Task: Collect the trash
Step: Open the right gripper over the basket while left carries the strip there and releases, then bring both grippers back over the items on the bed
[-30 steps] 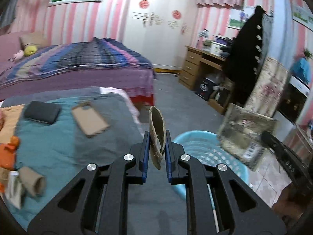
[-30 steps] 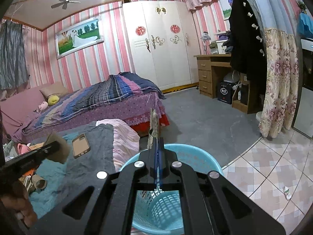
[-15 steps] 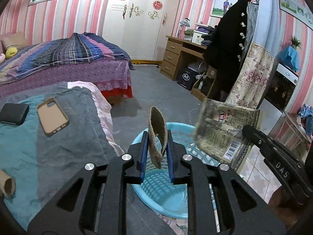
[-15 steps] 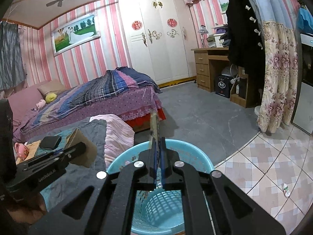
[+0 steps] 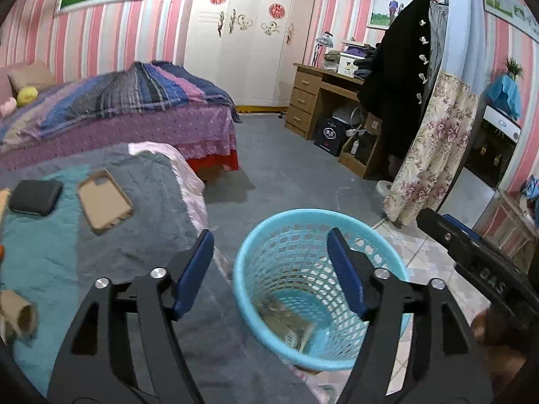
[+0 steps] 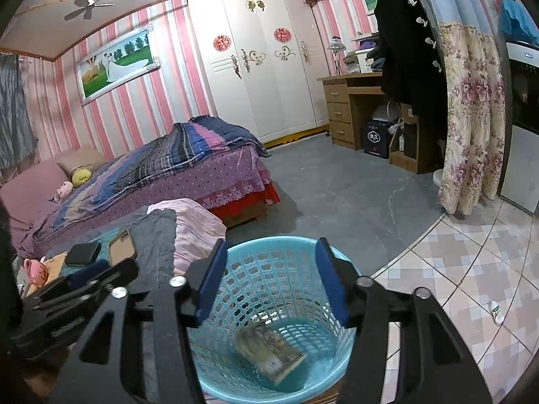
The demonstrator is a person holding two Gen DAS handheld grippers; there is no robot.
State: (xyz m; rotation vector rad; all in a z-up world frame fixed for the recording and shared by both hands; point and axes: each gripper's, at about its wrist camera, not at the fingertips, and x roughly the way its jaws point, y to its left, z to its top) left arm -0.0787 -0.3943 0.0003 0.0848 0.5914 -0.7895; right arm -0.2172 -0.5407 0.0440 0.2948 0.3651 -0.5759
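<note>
A light blue mesh waste basket (image 5: 249,262) stands on the floor beside the near bed; it also shows in the right wrist view (image 6: 269,245). A printed paper wrapper (image 6: 269,353) lies blurred inside it, and blurred trash (image 5: 286,323) shows at its bottom in the left wrist view. My left gripper (image 5: 271,245) is open and empty above the basket. My right gripper (image 6: 269,256) is open and empty above the basket. A cardboard tube (image 5: 17,313) lies on the near bed at the left.
The near bed's grey and teal blanket (image 5: 134,252) holds a tan phone case (image 5: 104,200) and a black wallet (image 5: 35,197). A second bed (image 5: 118,107) stands behind. A wooden desk (image 5: 323,101), hanging coat and floral curtain (image 5: 434,141) are at the right. A small bottle (image 6: 497,311) lies on the tiles.
Both grippers have opened. The brown cardboard piece left my left gripper and the printed wrapper left my right gripper; both are now in the basket.
</note>
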